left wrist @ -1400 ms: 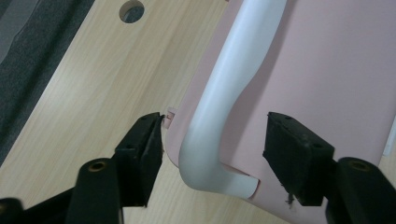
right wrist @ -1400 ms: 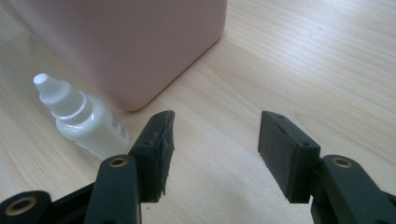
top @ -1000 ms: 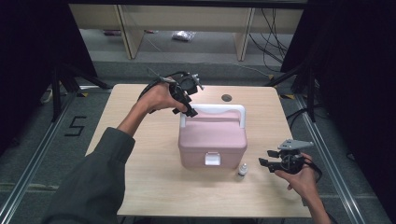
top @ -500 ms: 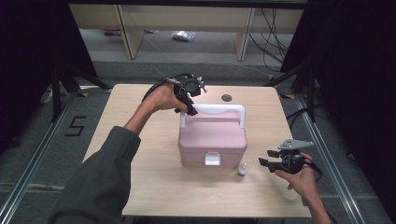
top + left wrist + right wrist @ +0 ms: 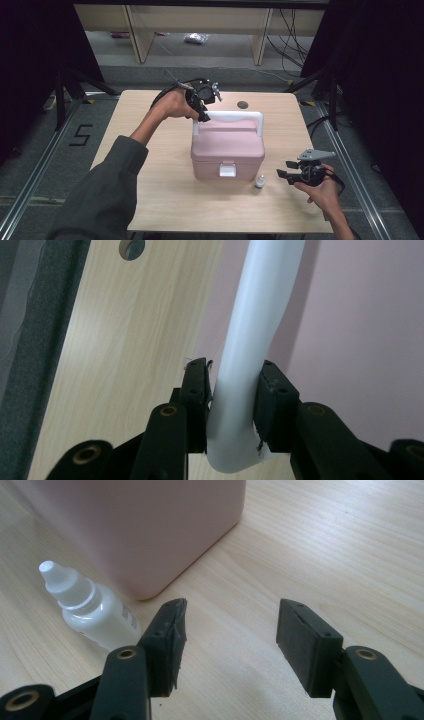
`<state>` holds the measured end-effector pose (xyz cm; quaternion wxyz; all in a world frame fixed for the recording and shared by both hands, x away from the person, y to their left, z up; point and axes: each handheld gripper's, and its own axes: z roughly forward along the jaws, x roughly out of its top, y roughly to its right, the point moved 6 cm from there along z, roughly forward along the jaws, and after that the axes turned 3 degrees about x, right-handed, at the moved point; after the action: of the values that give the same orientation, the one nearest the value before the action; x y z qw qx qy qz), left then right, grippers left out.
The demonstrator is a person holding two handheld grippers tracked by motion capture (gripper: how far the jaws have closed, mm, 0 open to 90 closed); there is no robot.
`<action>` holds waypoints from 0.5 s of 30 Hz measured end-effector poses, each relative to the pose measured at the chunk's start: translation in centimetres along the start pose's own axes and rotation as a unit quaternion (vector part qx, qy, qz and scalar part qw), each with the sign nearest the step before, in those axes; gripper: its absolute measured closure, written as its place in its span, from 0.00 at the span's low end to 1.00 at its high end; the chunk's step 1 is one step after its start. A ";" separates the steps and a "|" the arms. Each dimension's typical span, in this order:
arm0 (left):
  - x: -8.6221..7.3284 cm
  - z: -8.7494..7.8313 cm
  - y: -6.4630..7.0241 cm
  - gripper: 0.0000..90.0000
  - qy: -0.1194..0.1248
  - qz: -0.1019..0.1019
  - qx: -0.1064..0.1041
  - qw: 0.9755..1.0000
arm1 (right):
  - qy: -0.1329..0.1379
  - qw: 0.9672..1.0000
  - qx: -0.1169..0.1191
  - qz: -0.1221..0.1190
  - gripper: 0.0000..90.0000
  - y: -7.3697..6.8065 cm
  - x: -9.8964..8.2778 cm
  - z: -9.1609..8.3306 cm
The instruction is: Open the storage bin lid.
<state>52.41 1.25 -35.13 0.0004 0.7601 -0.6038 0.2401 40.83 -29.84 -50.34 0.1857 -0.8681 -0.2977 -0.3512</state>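
Observation:
A pink box with a white latch and a white handle stands mid-table. My left gripper is at the handle's far left corner; its jaws have just been closing, and in the left gripper view both pads press on the white handle. A small white dropper bottle stands by the box's near right corner, and it lies to the left of my jaws in the right gripper view. My right gripper hovers open just right of the bottle, nothing between its pads.
A round hole marks the wooden table behind the box. Shelving legs and cables stand on the floor beyond the far edge. Metal rails run along both sides of the table.
The left gripper's jaws have closed onto the handle's left corner while the hand shifted slightly. The right gripper and the bottle have stayed put.

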 end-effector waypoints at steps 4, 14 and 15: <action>0.1 -0.5 -0.1 0.77 0.003 0.003 0.001 1.000 | 0.009 1.000 0.000 0.000 0.52 0.0 0.3 -0.3; 0.4 -1.1 -0.9 0.77 0.017 0.003 0.002 1.000 | 0.050 0.999 0.012 -0.014 0.54 -0.6 1.9 -1.5; 0.4 -1.1 -0.9 0.77 0.017 0.001 0.000 1.000 | 0.057 0.998 0.011 -0.015 0.55 -0.7 2.2 -1.7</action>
<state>52.91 1.43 -33.74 0.0103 0.7555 -0.6040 0.2535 40.78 -29.32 -47.48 0.2070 -0.8399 -0.3034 -0.3995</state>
